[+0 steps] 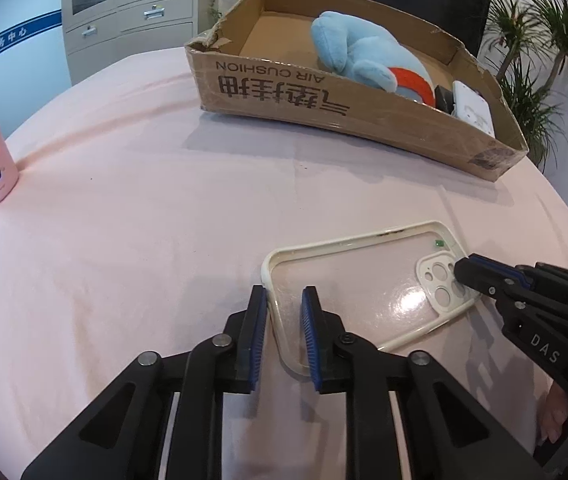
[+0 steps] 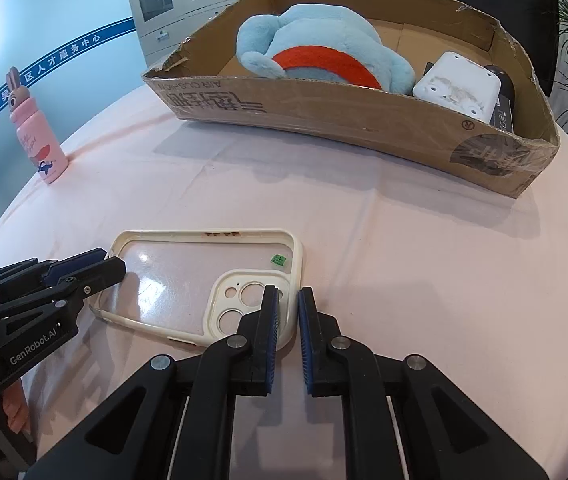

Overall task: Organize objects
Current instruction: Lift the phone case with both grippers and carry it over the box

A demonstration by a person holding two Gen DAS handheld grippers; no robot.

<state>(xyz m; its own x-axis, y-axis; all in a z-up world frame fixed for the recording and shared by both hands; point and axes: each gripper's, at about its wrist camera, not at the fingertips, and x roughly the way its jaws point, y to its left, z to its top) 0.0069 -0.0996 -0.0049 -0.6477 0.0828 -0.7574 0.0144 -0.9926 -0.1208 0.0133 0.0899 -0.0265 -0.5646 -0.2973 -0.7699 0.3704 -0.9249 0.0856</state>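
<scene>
So: cardboard box (image 2: 364, 120) already holds the blue plush (image 2: 324, 56) and a white device (image 2: 456, 84). Pink bottle (image 2: 39, 148) and phone case (image 2: 203, 276) still sit out on the table — left gripper (image 1: 284, 312) and right gripper (image 2: 288, 308) each pinch a case end.

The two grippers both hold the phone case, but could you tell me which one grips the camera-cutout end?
The right gripper: it pinches the phone case rim beside the camera cutouts. The left gripper clamps the plain opposite end.
</scene>
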